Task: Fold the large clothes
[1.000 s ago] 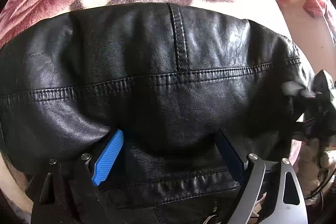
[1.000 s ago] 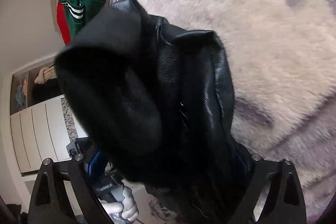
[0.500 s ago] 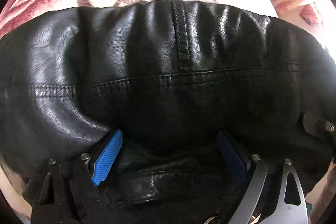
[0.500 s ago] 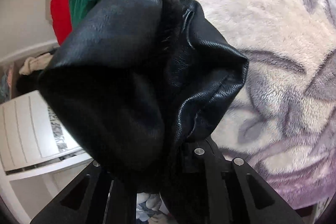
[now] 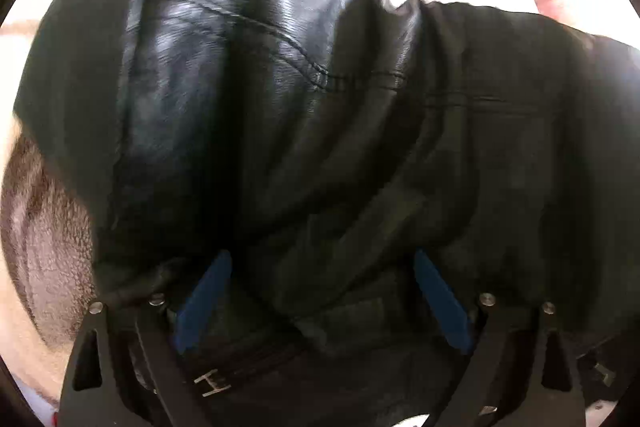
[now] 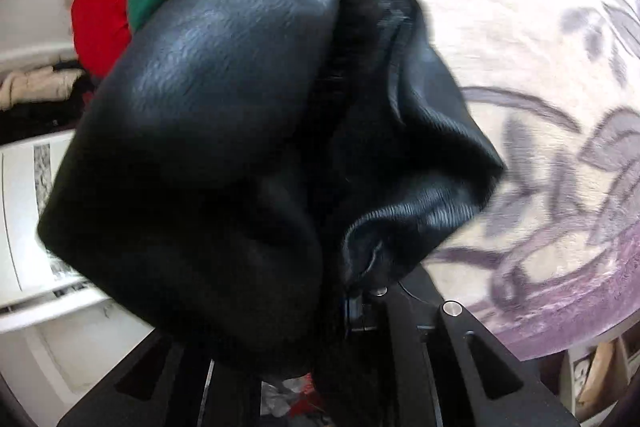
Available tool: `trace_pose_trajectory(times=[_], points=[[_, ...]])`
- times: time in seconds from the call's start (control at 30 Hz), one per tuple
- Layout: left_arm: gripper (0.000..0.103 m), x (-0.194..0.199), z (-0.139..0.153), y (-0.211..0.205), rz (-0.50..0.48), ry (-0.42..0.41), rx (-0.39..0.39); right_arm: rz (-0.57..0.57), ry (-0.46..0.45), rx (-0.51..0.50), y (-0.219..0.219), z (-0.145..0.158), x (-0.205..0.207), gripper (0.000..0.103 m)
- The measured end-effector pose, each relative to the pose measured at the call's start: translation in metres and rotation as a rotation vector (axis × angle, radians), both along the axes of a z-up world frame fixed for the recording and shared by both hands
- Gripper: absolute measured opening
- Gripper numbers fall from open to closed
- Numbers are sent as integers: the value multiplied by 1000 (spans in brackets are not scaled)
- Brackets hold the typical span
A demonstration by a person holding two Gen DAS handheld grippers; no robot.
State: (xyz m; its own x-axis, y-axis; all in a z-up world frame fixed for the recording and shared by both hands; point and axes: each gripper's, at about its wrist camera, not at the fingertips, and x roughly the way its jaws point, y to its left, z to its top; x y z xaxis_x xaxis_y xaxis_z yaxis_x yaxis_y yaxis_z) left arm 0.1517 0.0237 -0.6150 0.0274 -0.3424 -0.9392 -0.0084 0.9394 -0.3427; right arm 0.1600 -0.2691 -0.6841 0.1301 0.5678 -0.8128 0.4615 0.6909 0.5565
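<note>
- Looking at it, that black leather jacket (image 6: 224, 131) seems heavy and floppy, kinda slick, bunched across the middle of both frames over the fuzzy floral blanket (image 6: 500, 27).
- Right gripper (image 6: 356, 303) has just clamped narrow on a fold.
- Left gripper (image 5: 320, 291) stands wide, leather bulging between its blue pads (image 5: 204, 303).
- I'd grab at seams (image 5: 352, 79), not smooth panels.

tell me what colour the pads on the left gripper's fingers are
Blue, clearest in the left wrist view, where both pads stand wide against the black leather jacket.
</note>
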Motion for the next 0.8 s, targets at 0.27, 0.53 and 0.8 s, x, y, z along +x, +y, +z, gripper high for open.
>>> trace_pose_trajectory(times=[0.27,0.53,0.8], points=[[78,-60,53,125,271,-29,-6,131,107,-104,129,-15,48,16],[79,-163,53,220,512,24,-62,354,219,-324,227,-78,89,41],[79,-166,89,200,616,-79,-275,596,249,-159,188,-13,76,51]])
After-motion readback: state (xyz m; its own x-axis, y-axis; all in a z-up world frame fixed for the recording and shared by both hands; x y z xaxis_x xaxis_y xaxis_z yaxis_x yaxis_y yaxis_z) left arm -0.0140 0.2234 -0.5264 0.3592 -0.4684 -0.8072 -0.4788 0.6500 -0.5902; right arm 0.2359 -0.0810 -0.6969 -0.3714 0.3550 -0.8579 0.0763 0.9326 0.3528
